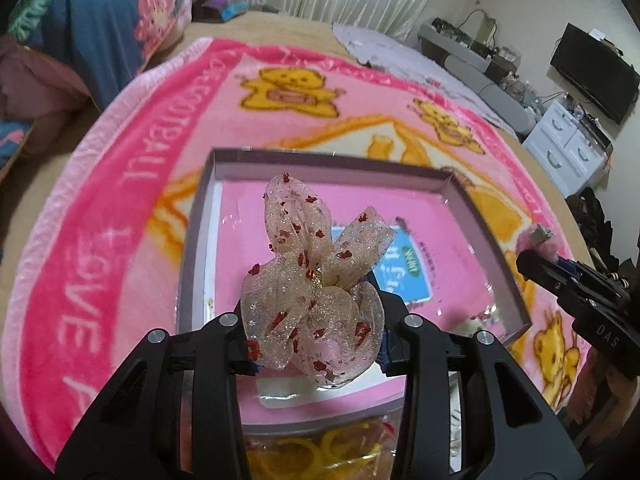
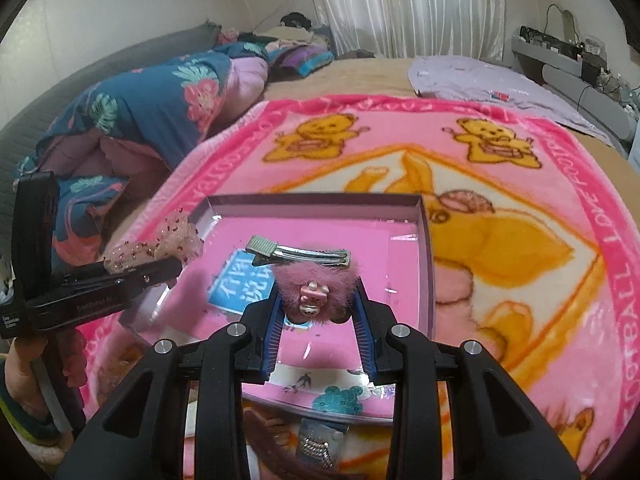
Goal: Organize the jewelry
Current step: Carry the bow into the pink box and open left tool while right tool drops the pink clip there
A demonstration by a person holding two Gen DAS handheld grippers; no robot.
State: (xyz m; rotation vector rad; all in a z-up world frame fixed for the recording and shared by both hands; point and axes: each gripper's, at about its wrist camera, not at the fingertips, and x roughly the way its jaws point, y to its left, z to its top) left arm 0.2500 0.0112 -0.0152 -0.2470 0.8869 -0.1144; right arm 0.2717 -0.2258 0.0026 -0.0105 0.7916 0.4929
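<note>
The left claw [image 1: 316, 344] holds a sparkly ribbon bow [image 1: 312, 280] above an open box [image 1: 196, 216]. The right claw [image 2: 316, 320] grips a fuzzy pink hair clip [image 2: 312, 284] over the same box. The box sits on a pink teddy bear blanket [image 2: 520, 240] on a bed [image 2: 360, 76]. A flowery quilt [image 2: 140, 112] is bunched up behind, with white curtains [image 2: 400, 4] and a black TV [image 1: 592, 72] farther off.

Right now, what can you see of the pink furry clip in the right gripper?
The pink furry clip is a silver metal alligator clip with a tuft of pink fur and a small pink figure with a face on the front. The right gripper pinches the furry part between its blue-padded fingers, metal prong lying crosswise above them. It hangs over the open grey-walled box, touching nothing else visible.
</note>
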